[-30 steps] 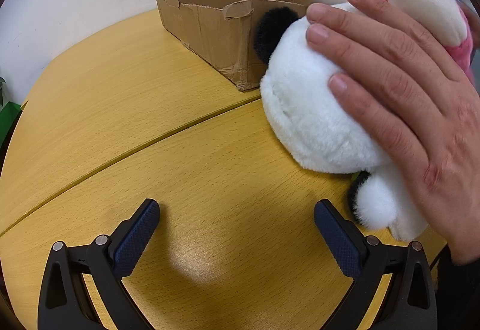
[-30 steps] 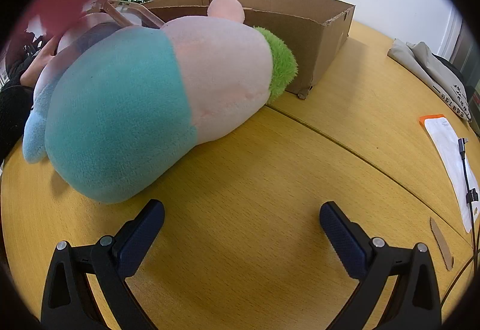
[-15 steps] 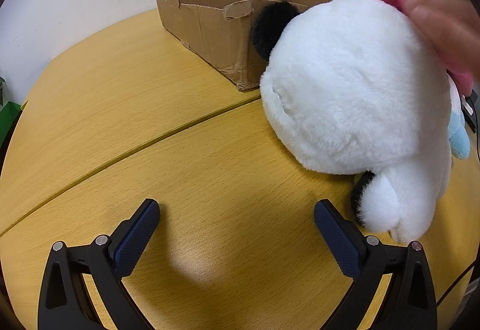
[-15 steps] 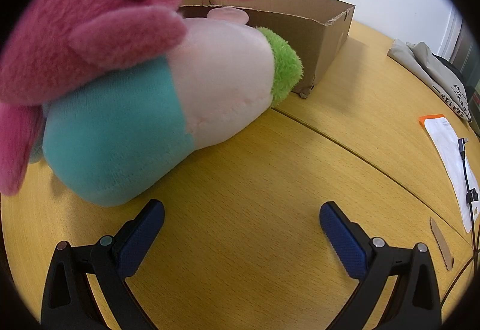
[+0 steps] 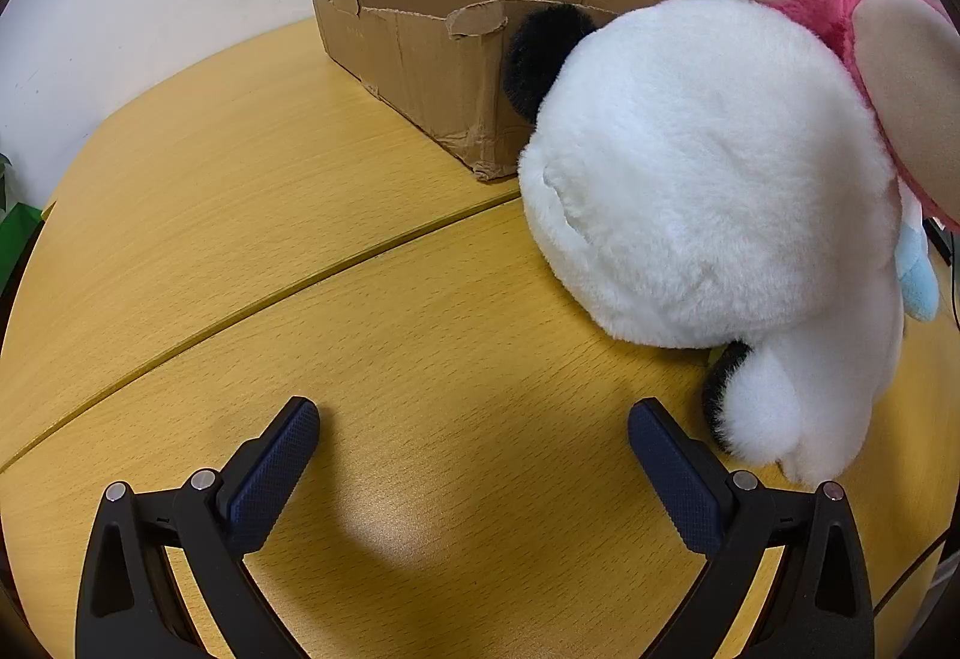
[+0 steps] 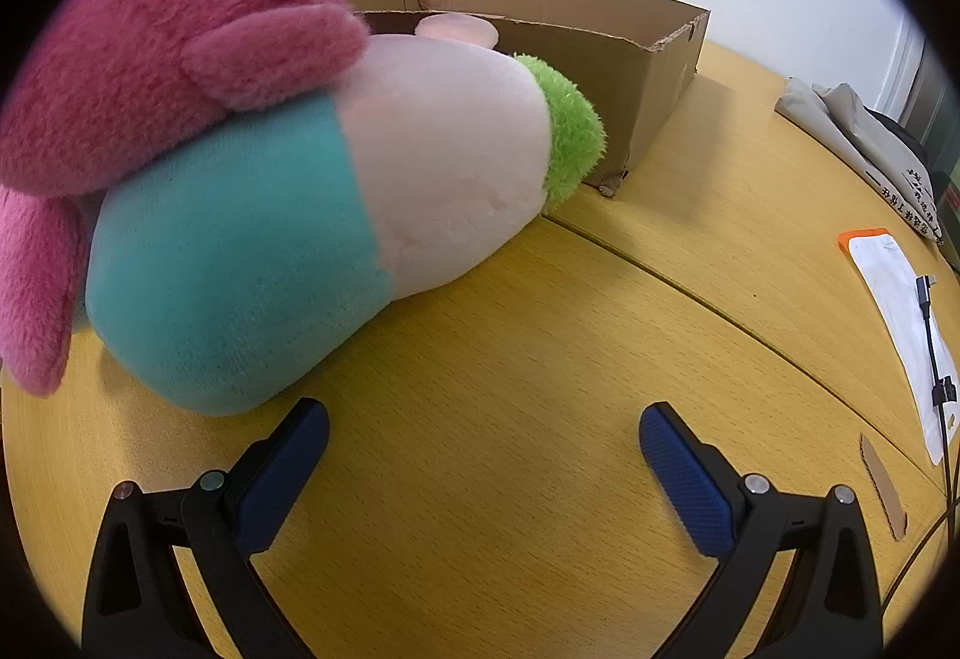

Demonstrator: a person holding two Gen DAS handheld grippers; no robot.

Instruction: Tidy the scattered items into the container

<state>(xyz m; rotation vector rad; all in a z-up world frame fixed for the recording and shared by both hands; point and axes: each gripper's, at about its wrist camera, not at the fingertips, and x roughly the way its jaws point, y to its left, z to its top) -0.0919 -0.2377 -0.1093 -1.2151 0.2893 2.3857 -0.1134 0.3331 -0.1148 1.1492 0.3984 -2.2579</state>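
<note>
Jaws wide, empty, both grippers: left gripper (image 5: 474, 440), right gripper (image 6: 483, 440) | nxt: right grabs pink plush (image 6: 174, 35) off top first, lift into cardboard box (image 6: 654, 59)

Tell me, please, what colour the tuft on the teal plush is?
Bright green tuft, clearest in the right wrist view.
</note>
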